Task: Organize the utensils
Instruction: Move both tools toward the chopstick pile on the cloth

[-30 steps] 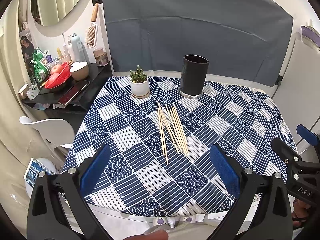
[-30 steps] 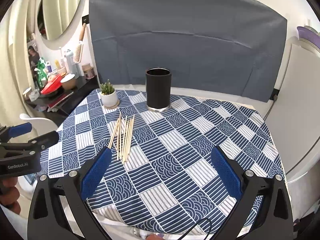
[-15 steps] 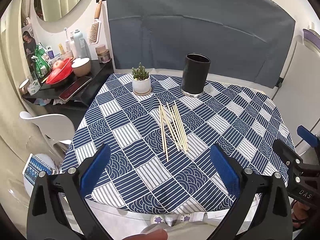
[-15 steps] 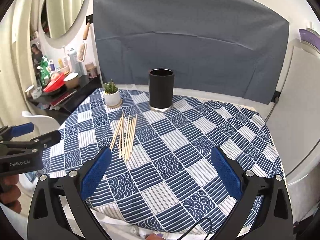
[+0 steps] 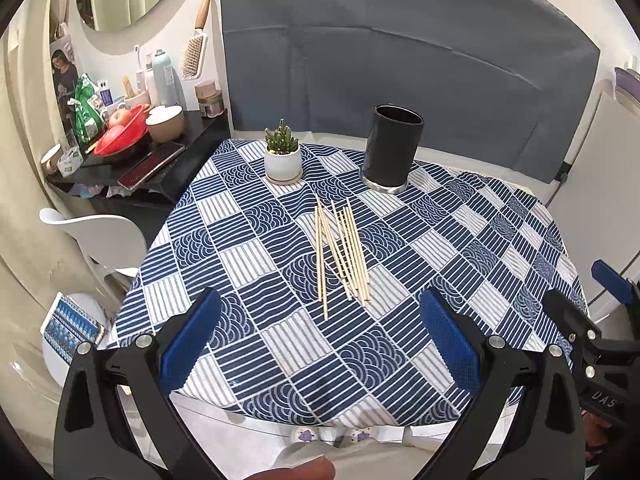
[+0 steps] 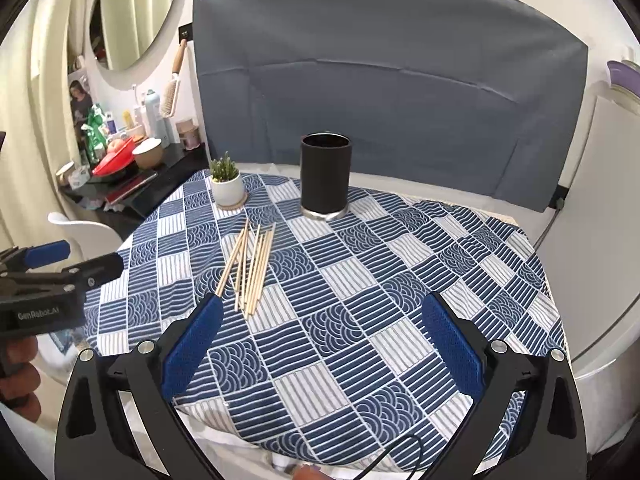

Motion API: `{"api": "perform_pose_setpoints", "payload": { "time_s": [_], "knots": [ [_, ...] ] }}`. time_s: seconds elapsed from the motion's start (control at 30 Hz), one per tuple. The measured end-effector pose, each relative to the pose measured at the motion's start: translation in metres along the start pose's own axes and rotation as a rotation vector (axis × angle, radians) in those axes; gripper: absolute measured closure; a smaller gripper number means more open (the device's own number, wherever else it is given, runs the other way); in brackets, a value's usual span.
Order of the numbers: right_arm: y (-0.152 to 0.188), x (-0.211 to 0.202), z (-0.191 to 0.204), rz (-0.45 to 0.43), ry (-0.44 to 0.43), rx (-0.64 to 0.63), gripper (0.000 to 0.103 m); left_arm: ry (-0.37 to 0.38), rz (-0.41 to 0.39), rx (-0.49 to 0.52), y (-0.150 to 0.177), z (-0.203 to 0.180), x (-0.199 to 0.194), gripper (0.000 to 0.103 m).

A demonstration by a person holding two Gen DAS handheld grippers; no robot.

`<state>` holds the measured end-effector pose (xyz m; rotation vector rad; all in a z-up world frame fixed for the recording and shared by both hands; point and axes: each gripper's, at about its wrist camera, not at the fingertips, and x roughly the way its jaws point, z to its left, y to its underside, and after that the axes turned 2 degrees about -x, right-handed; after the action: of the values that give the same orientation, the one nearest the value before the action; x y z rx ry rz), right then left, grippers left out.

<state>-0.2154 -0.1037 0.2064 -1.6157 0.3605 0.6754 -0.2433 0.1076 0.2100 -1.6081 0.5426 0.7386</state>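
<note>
1. Both grippers have pulled back a bit, so more counter (image 5: 500, 216) shows; nothing's grabbed yet.
2. Left gripper (image 5: 320, 338) and right gripper (image 6: 322, 340): jaws spread, empty.
3. Chopsticks (image 5: 340, 252) lie mid-counter, near the black holder (image 5: 392, 148) at the far side.

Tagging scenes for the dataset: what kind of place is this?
Likely a home bedroom or living corner: a table with patterned tablecloth, a vanity shelf with toiletries, a hairbrush hanging beside a round mirror.

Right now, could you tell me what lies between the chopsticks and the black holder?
Only bare tablecloth: in both wrist views the chopsticks end short of the black holder, with nothing lying between them.
</note>
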Motion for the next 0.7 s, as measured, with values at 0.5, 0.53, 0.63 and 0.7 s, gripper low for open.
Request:
{"api": "perform_pose_setpoints", "payload": {
  "time_s": [0.5, 0.53, 0.63, 0.7],
  "knots": [
    [0.005, 0.018, -0.023, 0.017, -0.059, -0.071, 0.008, -0.051, 0.007, -0.063, 0.015, -0.02, 0.011, 0.006],
    [0.004, 0.019, -0.023, 0.019, -0.063, -0.082, 0.008, -0.053, 0.01, -0.061, 0.015, -0.021, 0.011, 0.006],
    [0.004, 0.023, -0.021, 0.022, -0.059, -0.102, 0.008, -0.062, 0.025, -0.062, 0.014, -0.023, 0.013, 0.006],
    [0.003, 0.026, -0.02, 0.033, -0.065, -0.112, 0.008, -0.062, 0.027, -0.068, 0.012, -0.022, 0.013, 0.006]
  ]
}}
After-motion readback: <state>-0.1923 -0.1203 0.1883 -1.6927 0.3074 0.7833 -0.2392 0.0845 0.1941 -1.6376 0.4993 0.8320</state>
